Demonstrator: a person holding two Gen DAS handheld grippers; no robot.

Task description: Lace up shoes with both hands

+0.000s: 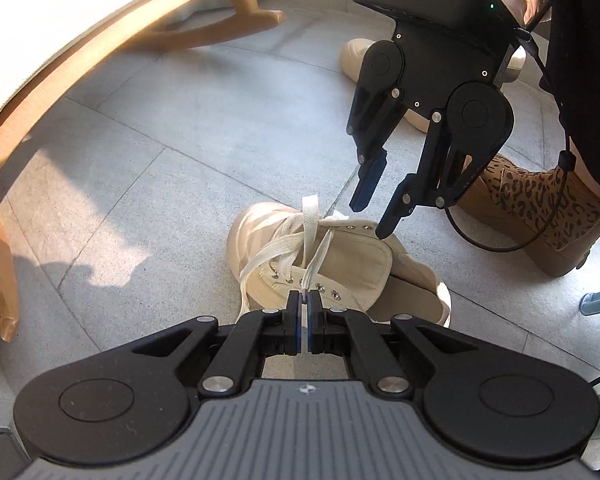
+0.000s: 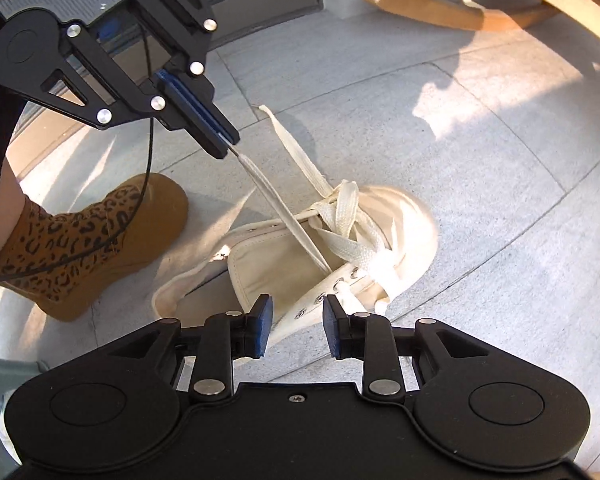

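A cream canvas high-top shoe (image 1: 352, 264) (image 2: 268, 268) lies on the grey tiled floor, its flat cream laces partly threaded and crossed near the toe. My left gripper (image 1: 305, 300) (image 2: 229, 149) is shut on the end of one lace (image 1: 318, 254) (image 2: 278, 208), which runs taut from an eyelet up to its pads. My right gripper (image 2: 298, 320) (image 1: 371, 218) hovers just above the shoe's eyelet row. It is open, with nothing between its blue pads. A second lace end (image 2: 296, 152) trails loose on the floor beyond the shoe.
A person's foot in a tan leopard-print boot (image 1: 540, 208) (image 2: 80, 240) stands beside the shoe. A second cream shoe (image 1: 352, 60) lies farther off. Wooden furniture legs (image 1: 80, 64) (image 2: 440, 8) border the floor. A black cable (image 2: 146, 184) hangs from the left gripper.
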